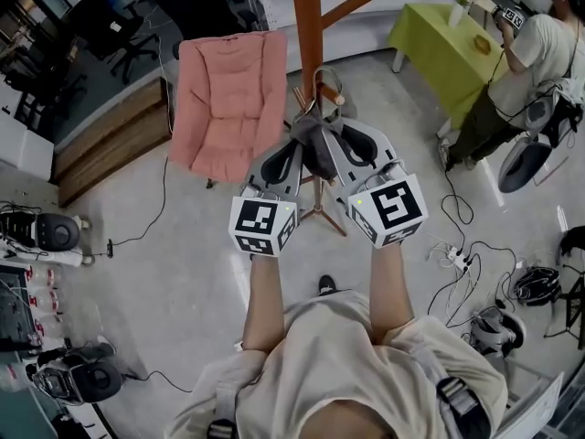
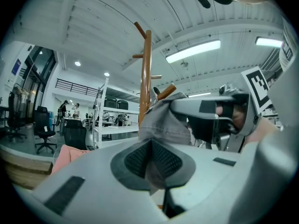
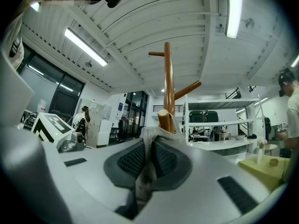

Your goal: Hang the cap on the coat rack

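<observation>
Holding the grey cap (image 1: 315, 146) at frame centre, left gripper (image 1: 281, 161) and right gripper (image 1: 358, 144) each pinch its fabric; ease its opening, seemingly just beside, over the peg (image 3: 164, 120) of the coat rack (image 1: 311, 26).

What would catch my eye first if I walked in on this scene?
The left tongs and right tongs both pinch a crumpled grey cloth cap at the centre of the head view, just before the tall brown wooden coat rack. Left of the rack stands a pink padded armchair, and at upper right a lime-green table.
</observation>
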The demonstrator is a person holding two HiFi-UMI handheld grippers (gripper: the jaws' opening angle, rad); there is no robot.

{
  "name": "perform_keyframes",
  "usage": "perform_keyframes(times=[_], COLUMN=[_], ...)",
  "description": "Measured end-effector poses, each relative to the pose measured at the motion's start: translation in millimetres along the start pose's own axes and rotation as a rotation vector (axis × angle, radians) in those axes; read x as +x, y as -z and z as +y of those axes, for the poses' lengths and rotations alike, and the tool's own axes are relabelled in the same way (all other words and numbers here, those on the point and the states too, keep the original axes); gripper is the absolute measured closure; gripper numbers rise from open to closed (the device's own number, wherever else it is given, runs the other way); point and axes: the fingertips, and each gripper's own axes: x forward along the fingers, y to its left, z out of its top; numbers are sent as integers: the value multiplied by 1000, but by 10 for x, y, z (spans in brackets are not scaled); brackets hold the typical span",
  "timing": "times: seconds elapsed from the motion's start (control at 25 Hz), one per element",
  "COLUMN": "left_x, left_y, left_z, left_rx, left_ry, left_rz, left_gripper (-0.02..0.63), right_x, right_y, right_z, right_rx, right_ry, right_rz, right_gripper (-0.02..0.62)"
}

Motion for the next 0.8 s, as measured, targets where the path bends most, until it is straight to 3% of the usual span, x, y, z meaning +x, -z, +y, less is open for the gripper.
perform_keyframes(times=[0.4, 0.8], left_x=[71, -43], left_y=[113, 351], left_z=[164, 182], left_rx=[-16, -60], left_ry=[-52, -45], left_rz=[2, 28], left_gripper=[598, 598], right_x=[158, 126], right_y=[112, 309], right_z=[13, 144], right_rx=[-2, -19], right_ry=[-64, -49], right_rz=[2, 63], right_gripper=[581, 581])
